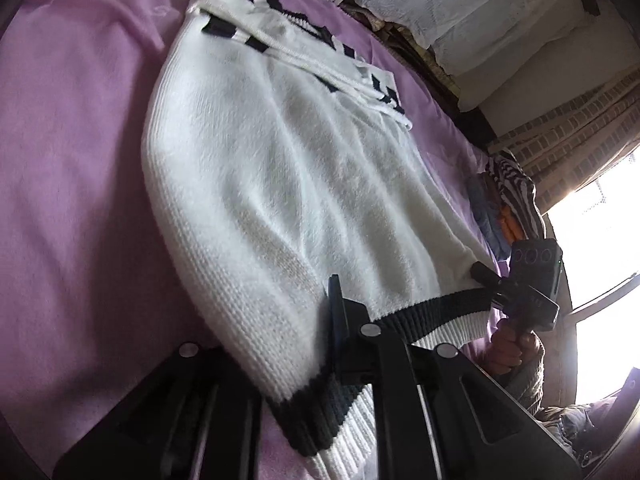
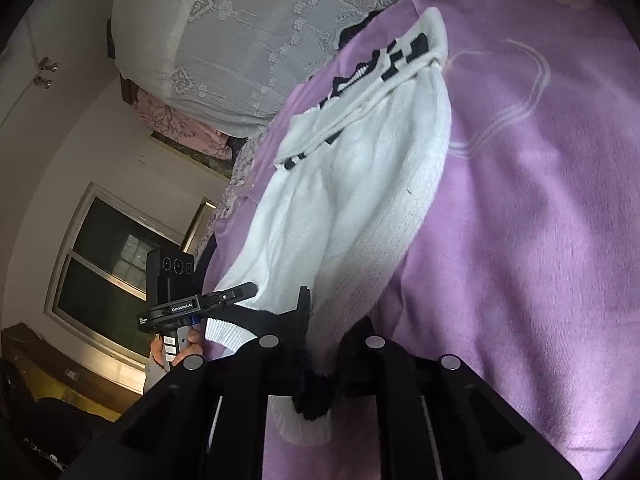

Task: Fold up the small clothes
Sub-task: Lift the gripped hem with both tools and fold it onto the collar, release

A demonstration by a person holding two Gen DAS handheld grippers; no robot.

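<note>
A white knit sweater [image 1: 280, 184] with black bands lies stretched along the purple bed cover [image 1: 72, 160]. Its sleeves with black marks are folded over the far end [image 1: 304, 48]. My left gripper [image 1: 320, 344] is shut on one corner of the black-and-white ribbed hem. My right gripper [image 1: 486, 276] shows at the right, shut on the other hem corner. In the right wrist view the sweater [image 2: 360, 200] runs away from my right gripper [image 2: 320, 344], shut on the hem, and my left gripper [image 2: 244, 292] pinches the hem at the left. The hem is lifted off the bed.
A pile of other clothes, one zebra-striped [image 1: 516, 196], lies on the bed near the bright window [image 1: 600, 248]. A white lace-covered headboard [image 2: 224, 40] stands at the bed's far end. A dark window [image 2: 108, 268] and a low cabinet [image 2: 60, 376] are at the left.
</note>
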